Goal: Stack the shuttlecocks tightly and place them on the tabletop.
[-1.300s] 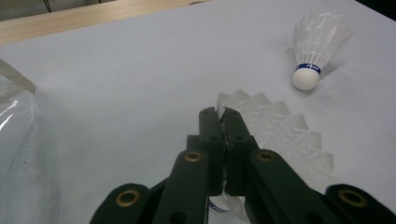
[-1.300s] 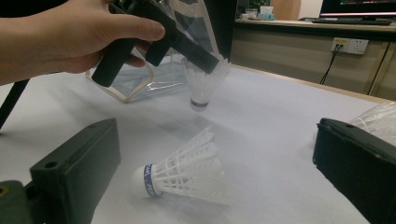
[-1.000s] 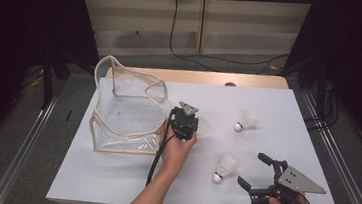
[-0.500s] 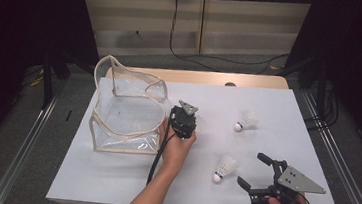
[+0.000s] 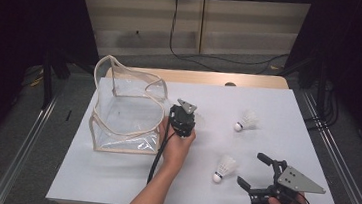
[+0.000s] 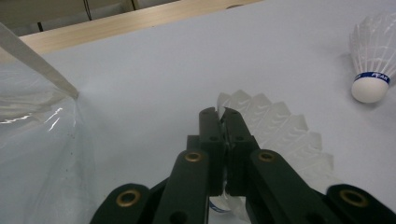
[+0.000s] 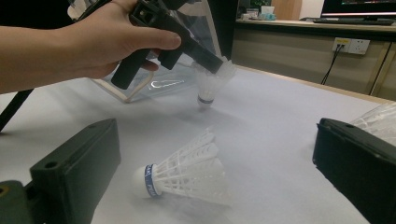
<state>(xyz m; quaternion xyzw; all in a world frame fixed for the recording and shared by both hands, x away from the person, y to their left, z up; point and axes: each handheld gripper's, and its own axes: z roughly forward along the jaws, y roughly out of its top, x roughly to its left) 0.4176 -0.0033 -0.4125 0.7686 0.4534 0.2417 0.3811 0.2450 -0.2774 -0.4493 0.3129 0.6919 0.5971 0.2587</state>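
White feathers are pinched in my left gripper (image 6: 223,114), holding one shuttlecock (image 7: 208,79) just above the counter (image 5: 110,185) beside the clear bag (image 5: 128,109), into which I'd lift it next, while my right gripper (image 5: 258,176) waits wide open near another shuttlecock (image 5: 225,166).

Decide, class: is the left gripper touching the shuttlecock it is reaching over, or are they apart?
Touching. The left gripper view shows the left gripper with its jaws shut on the feather rim of the held shuttlecock; the right gripper view shows the same pinch.
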